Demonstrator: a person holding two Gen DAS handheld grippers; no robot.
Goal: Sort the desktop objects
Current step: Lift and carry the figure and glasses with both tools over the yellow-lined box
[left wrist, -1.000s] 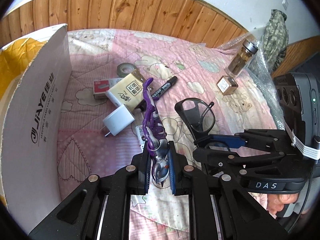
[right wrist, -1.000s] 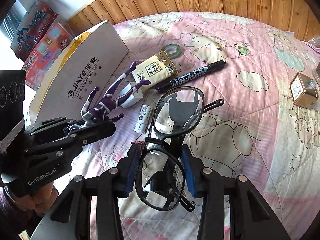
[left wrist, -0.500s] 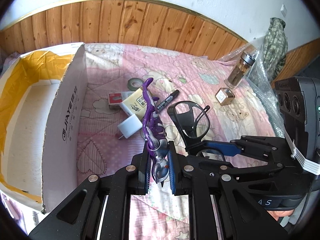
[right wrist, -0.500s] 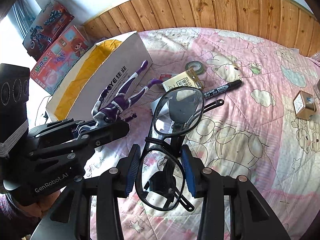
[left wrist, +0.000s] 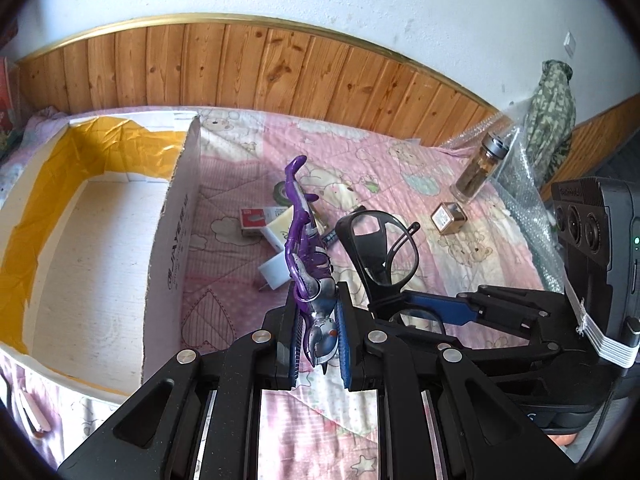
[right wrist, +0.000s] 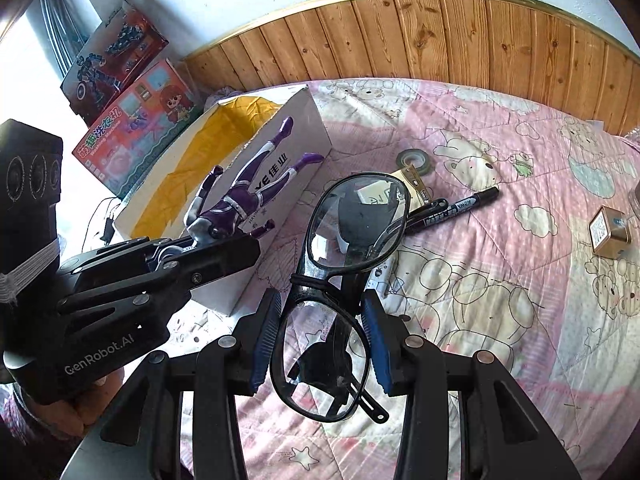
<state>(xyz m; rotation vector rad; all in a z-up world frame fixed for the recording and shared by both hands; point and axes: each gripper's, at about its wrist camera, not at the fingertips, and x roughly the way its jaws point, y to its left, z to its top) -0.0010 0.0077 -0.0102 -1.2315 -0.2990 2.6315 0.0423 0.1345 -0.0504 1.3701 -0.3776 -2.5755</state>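
While "GenRobot.AI" shows on its body, the left gripper (left wrist: 318, 338) pinches a purple figure (left wrist: 302, 240) by the head, legs pointing beyond its fingertips. Angled downward, the right gripper (right wrist: 320, 344) clamps black glasses (right wrist: 340, 280), one lens between its pads.

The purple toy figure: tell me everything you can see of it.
The purple toy figure is a slim, glossy plastic doll in purple and silver, with jointed arms and legs. The left gripper is shut on its head and chest, holding it in the air, legs pointing away. Nothing else touches it. Behind it stands the open cardboard box.
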